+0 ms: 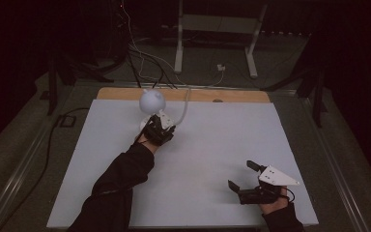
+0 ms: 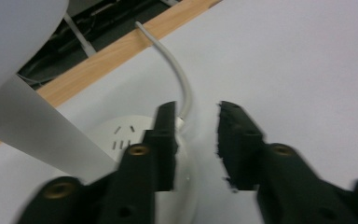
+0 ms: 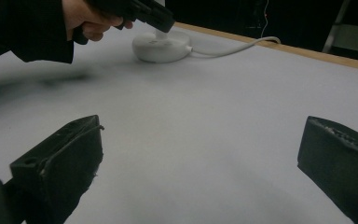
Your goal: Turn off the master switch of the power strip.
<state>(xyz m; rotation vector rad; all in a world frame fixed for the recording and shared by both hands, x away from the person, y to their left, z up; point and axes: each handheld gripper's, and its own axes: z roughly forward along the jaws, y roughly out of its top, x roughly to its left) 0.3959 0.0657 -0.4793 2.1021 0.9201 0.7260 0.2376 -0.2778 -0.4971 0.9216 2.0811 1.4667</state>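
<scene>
A small white desk lamp stands at the back left of the table, with a round head [image 1: 152, 100] and a flat round base [image 2: 121, 135] [image 3: 161, 46]. Its white cable [image 1: 186, 108] [image 2: 179, 79] runs from the base back over the table's edge. My left gripper [image 1: 158, 129] [image 2: 196, 109] hovers just above the base, beside the lamp's stem [image 2: 37, 130]. Its jaws stand apart and nothing is pressed between the pads. My right gripper [image 1: 239, 174] [image 3: 200, 140] rests low at the front right, jaws wide apart over bare table.
A white sheet [image 1: 212, 140] covers the table, with a wooden strip [image 1: 241, 95] showing along the far edge. Behind the table, a white metal stand [image 1: 217, 29] and loose cables [image 1: 140, 53] lie on the dark floor.
</scene>
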